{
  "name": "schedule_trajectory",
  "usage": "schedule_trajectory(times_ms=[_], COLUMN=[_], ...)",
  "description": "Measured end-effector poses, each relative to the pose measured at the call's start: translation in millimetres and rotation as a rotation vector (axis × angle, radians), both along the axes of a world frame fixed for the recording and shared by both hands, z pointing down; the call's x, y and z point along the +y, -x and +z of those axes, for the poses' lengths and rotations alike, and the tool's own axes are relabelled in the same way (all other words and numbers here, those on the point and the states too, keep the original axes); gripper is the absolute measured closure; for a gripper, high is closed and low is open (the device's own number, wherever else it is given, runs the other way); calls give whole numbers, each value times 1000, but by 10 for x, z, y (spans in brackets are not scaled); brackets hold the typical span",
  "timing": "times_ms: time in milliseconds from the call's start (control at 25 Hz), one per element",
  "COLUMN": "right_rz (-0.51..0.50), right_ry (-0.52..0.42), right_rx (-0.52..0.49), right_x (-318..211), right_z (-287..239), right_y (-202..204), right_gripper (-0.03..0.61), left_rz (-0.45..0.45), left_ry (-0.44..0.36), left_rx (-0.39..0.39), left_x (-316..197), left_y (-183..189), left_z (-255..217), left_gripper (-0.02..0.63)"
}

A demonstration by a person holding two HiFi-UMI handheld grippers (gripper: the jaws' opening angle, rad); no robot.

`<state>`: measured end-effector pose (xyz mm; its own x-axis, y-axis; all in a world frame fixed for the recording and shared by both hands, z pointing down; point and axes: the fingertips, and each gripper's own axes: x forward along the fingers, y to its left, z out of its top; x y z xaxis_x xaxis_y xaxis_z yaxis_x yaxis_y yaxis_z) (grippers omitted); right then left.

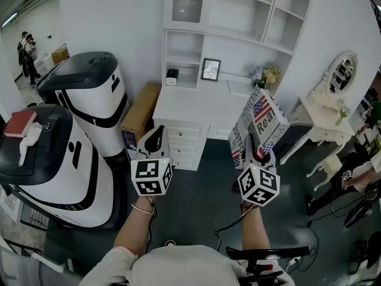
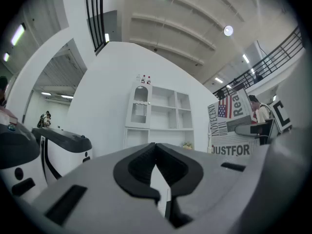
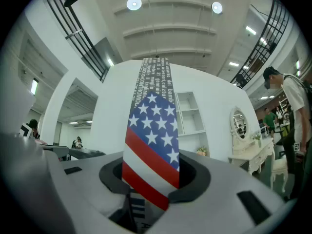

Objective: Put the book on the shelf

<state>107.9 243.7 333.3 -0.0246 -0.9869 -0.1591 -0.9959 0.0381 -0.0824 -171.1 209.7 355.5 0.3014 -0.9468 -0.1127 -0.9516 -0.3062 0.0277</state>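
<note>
Far left: two white-and-black machines (image 1: 71, 136), with a red flat thing (image 1: 19, 123) and a white rag (image 1: 28, 140) on the nearer one's top. Beside them, leaning against the desk's left side, a brown box (image 1: 141, 113).

Next, left gripper (image 1: 156, 140): tips pressed together, nothing between them, out in front of the desk (image 1: 196, 109) near its front left corner.

On the desk, a white shelf (image 1: 232, 16) with open bays. In the lower left bay, a small black-and-white device (image 1: 171, 77). Right of that bay, at the desk's back edge, a framed picture (image 1: 210, 69). Toward the back right corner, flowers (image 1: 265, 75).

Then right gripper (image 1: 257, 155): pinching the book (image 1: 260, 121) by its lower edge. Stands up from the jaws, tilted, clear of desk and shelf, off the desk's front right corner. Shows a stars-and-stripes flag (image 1: 261, 108) on the cover with "Real" beside it and "JUSTFOR" in bold lower down. Carries a vertical word close to "INOVECENT", letters not sure. Fine print along the narrow edge above the flag, too small to read.

Far right: a white dressing table (image 1: 324, 121) with an oval mirror (image 1: 343, 71).
</note>
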Motion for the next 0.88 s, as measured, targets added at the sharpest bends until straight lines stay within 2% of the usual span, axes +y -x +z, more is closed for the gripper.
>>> schedule_trajectory(times_ms=[360, 600, 880], right_rz=[-14, -17, 2], right_ry=[11, 28, 33], right_rx=[10, -22, -47], right_x=[-37, -88, -105], right_z=[8, 66, 159], right_y=[231, 449, 476], right_gripper=[407, 407, 407], left_rz=[9, 40, 40], left_ry=[-1, -11, 10], left_rx=[-8, -40, -61], left_x=[-14, -43, -154], left_y=[168, 325, 409], left_z=[-8, -21, 161], left_gripper=[606, 606, 606])
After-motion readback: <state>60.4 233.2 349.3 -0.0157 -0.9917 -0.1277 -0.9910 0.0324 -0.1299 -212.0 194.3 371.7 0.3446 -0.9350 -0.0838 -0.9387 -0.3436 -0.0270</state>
